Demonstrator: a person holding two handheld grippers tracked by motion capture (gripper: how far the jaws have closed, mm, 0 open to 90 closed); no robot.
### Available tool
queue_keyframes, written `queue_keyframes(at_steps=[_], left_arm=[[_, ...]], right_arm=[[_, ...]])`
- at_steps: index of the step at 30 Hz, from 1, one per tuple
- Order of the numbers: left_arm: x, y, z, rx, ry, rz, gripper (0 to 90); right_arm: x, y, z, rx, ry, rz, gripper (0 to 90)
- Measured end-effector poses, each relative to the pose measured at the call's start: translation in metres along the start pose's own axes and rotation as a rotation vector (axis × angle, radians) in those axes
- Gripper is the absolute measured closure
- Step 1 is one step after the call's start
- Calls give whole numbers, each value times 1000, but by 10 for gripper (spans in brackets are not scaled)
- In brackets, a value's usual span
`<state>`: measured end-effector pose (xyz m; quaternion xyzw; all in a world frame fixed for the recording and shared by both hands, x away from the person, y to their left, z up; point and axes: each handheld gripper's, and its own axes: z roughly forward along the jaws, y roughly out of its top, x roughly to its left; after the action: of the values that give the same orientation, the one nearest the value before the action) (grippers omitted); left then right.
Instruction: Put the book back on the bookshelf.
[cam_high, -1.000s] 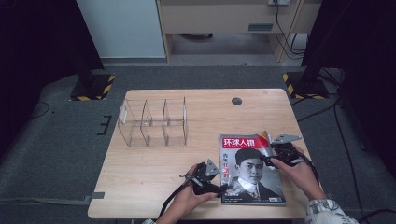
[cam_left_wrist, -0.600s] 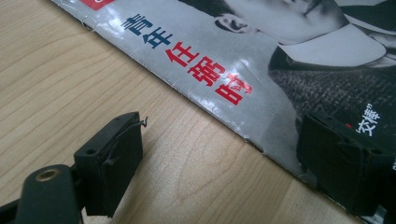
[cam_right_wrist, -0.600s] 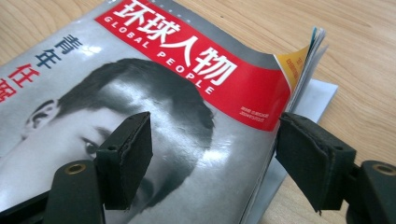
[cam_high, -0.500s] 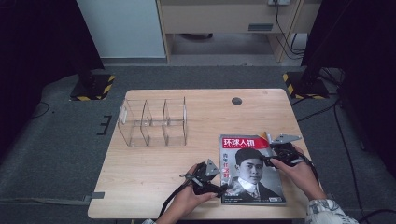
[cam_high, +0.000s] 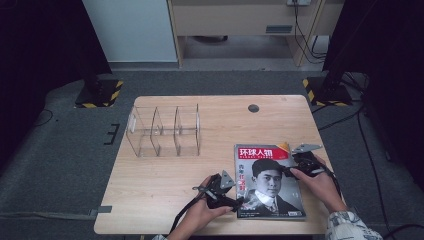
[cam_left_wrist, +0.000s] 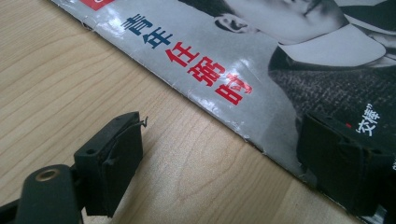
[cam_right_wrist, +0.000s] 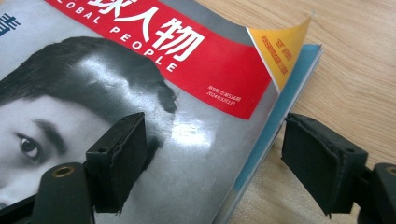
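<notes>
A magazine (cam_high: 270, 180) with a red title band and a portrait lies flat at the table's front right. My left gripper (cam_high: 239, 202) rests low at its lower left edge. In the left gripper view this gripper (cam_left_wrist: 224, 140) is open, with one jaw over bare wood and the other over the magazine (cam_left_wrist: 261, 60) cover. My right gripper (cam_high: 290, 171) is at the magazine's right edge near the top. Its jaws (cam_right_wrist: 215, 140) have just been opening. They straddle the magazine (cam_right_wrist: 187, 140) edge without pressing on it. The cover's yellow corner (cam_right_wrist: 285, 51) curls upward.
A clear plastic organizer (cam_high: 165, 131) with three compartments stands at the back left of the wooden table (cam_high: 150, 190). A dark round cable hole (cam_high: 253, 108) sits near the table's far edge. Both of the person's hands reach in from the front edge.
</notes>
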<state>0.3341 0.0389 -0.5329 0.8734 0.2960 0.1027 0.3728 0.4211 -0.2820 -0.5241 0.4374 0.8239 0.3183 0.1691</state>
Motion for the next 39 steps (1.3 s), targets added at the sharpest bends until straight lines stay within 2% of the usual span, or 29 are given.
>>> queue_keyframes(at_steps=[3,5,13,18,21,24,27,30,32,35,37,39], left_arm=[[0,0,0,-2,0,-2,136],[0,0,0,-1,0,1,135],[0,0,0,-2,0,-2,135],[0,0,0,-2,-1,-2,135],[0,0,0,-2,0,0,135],[0,0,0,-3,-1,-2,135],[0,0,0,-4,-1,-2,135],[0,0,0,-4,-1,-2,136],[0,0,0,-4,-1,-1,136],[0,0,0,-4,-3,0,136],[0,0,0,-2,-3,4,136],[1,0,0,1,-3,8,136]], right_arm=[[1,0,0,9,11,-5,237],[3,1,-2,1,2,-19,240],[10,5,-10,-38,36,-36,312],[6,0,-9,0,30,-12,384],[4,-3,-11,15,55,19,427],[9,-3,-14,-12,48,-16,448],[13,0,-20,-45,69,-35,502],[12,-1,-18,-25,56,-36,504],[8,-4,-13,-1,43,-13,485],[7,-6,-10,0,59,12,421],[9,-6,-9,1,62,3,438],[13,-4,-11,2,36,-30,460]])
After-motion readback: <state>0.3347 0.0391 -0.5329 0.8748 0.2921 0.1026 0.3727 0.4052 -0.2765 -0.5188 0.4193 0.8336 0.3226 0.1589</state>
